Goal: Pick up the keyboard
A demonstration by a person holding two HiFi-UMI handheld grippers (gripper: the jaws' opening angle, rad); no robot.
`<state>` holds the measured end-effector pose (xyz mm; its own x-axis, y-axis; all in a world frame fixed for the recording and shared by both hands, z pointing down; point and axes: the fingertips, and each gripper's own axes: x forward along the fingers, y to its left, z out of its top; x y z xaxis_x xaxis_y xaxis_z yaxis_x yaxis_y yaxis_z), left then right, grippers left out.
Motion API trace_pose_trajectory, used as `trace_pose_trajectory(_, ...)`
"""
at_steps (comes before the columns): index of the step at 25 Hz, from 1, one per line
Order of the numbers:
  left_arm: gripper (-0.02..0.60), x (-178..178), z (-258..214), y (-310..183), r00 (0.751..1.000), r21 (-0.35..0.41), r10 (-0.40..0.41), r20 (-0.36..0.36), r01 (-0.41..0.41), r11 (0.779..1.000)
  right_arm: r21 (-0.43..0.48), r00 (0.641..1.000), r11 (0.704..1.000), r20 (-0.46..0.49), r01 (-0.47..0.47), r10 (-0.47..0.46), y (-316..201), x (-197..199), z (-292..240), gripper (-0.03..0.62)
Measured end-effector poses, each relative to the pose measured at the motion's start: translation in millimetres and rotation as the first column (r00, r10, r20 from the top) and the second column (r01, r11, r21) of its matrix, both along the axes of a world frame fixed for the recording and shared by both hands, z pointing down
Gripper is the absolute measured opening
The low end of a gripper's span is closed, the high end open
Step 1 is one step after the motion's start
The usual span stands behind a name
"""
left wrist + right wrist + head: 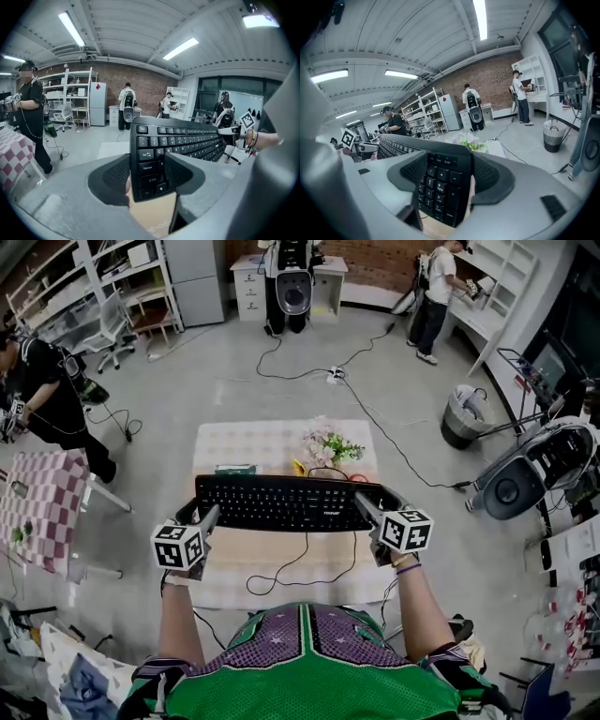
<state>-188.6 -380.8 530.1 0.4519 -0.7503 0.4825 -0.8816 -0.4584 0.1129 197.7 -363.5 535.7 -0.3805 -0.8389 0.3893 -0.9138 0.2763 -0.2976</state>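
Observation:
A black keyboard (281, 502) hangs level above the table (262, 442), held at both ends. My left gripper (208, 517) is shut on its left end; in the left gripper view the pads squeeze the keyboard (183, 140) on either side of the Caps Lock corner, my left gripper (147, 171) pointing along the keys. My right gripper (366, 508) is shut on the right end; in the right gripper view the number-pad end of the keyboard (440, 187) sits between the pads of my right gripper (445, 180). The keyboard's black cable (300, 568) trails down in a loop over the table.
A small bunch of flowers (328, 446) and a green flat item (234, 468) lie on the table behind the keyboard. A pink checked table (37, 502) stands at left with a person (47, 390) beside it. A bin (461, 415) and a round grey machine (525, 474) stand at right.

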Motion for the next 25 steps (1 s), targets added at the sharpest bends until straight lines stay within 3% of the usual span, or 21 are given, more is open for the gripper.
trace_pose_trajectory(6, 0.241, 6.0, -60.4, 2.7, 1.0, 0.127, 0.003, -0.003, -0.002, 0.992, 0.073, 0.999, 0.997, 0.039, -0.016, 0.014, 5.1, 5.1, -43.9, 0.284)
trace_pose_trajectory(12, 0.241, 6.4, -104.9, 4.1, 1.0, 0.222, -0.001, -0.022, 0.006, 0.975, 0.176, 1.0, 0.984, 0.015, -0.018, 0.016, 5.4, 5.2, -96.1, 0.284)
trace_pose_trajectory(25, 0.241, 3.4, -163.5, 6.5, 0.998, 0.324, -0.015, -0.055, 0.032, 0.946, 0.3, 1.0, 0.954, -0.015, -0.008, 0.013, 7.0, 2.3, -166.8, 0.285)
